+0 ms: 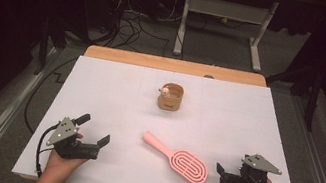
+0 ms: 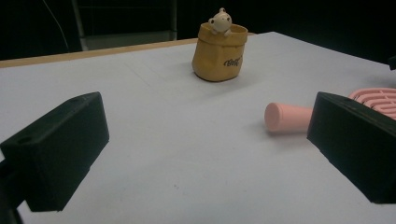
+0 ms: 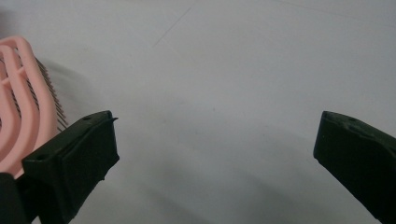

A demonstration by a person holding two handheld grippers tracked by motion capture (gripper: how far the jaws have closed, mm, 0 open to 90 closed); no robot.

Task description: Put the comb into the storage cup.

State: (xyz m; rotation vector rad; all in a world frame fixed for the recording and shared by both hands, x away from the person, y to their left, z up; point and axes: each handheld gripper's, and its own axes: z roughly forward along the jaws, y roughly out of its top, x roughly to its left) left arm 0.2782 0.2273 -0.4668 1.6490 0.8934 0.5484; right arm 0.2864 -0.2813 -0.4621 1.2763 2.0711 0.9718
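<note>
The white rectangular surface (image 1: 116, 88) carries a pink plastic hairbrush (image 1: 177, 158) at lower centre and a small tan bag-shaped pot (image 1: 170, 97) at upper centre. Both the left gripper (image 1: 92, 136) and right gripper (image 1: 219, 174) rest at the bottom corners, fingers wide, holding nothing — the approach looks not yet begun. Next, I judge, the right gripper — just beside the brush head — must close in on it.

High view overhead, facing forward; claw views low, close, sharing the pink brush (image 1: 178, 159).

Bright white table (image 1: 100, 90), dark surroundings (soft focus), faint shadows.
</note>
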